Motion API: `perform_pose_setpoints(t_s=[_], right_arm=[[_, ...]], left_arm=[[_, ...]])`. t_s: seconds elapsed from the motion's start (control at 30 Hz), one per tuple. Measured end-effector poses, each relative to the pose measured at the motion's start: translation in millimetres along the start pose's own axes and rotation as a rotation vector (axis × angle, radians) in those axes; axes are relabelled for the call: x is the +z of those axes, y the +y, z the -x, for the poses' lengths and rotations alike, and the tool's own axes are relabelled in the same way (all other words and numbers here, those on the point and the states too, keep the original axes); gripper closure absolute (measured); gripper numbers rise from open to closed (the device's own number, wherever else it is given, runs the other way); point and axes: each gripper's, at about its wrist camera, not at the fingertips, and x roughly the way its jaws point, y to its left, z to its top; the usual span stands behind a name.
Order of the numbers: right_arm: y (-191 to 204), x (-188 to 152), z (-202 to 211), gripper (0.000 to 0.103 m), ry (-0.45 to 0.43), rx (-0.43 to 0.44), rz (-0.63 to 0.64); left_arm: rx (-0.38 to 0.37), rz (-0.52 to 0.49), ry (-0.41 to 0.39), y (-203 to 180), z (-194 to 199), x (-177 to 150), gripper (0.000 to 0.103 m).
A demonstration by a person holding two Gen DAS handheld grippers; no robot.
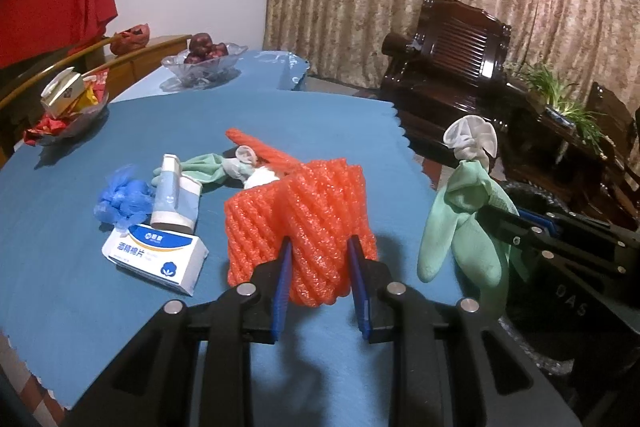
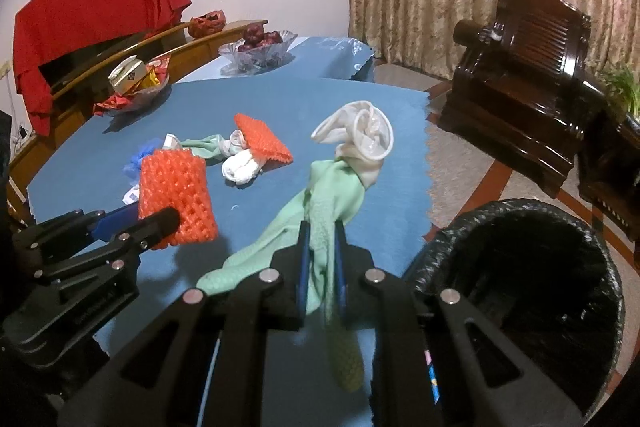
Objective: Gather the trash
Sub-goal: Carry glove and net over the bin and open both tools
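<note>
My left gripper (image 1: 320, 259) is shut on an orange foam fruit net (image 1: 304, 223) and holds it above the blue table; it also shows in the right wrist view (image 2: 176, 199). My right gripper (image 2: 322, 247) is shut on a green rubber glove (image 2: 320, 199) with a white cuff, held up near the table's right edge; the glove also shows in the left wrist view (image 1: 464, 211). On the table lie a second green glove (image 1: 208, 167), a second orange net (image 2: 262, 141), a blue plastic wad (image 1: 122, 197), a white tube (image 1: 172, 193) and a white box (image 1: 156, 259).
A bin lined with a black bag (image 2: 532, 291) stands on the floor right of the table. Two glass bowls, one with fruit (image 1: 204, 61) and one with snacks (image 1: 68, 107), sit at the table's far side. A dark wooden armchair (image 2: 528, 75) stands beyond.
</note>
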Motion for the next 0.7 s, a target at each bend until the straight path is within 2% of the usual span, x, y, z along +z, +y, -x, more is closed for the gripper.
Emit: perform_pose_setpoints(t_s=[0.37, 0.7], right_arm=[[-21, -11, 51, 0.093, -0.058, -0.053, -0.034], [-62, -24, 90, 0.093, -0.100, -0.137, -0.085]], left_arm=[[-0.041, -0.049, -0.053, -34, 25, 3, 0.076], [-0.126, -0.115, -0.070, -81, 34, 6, 0.076]])
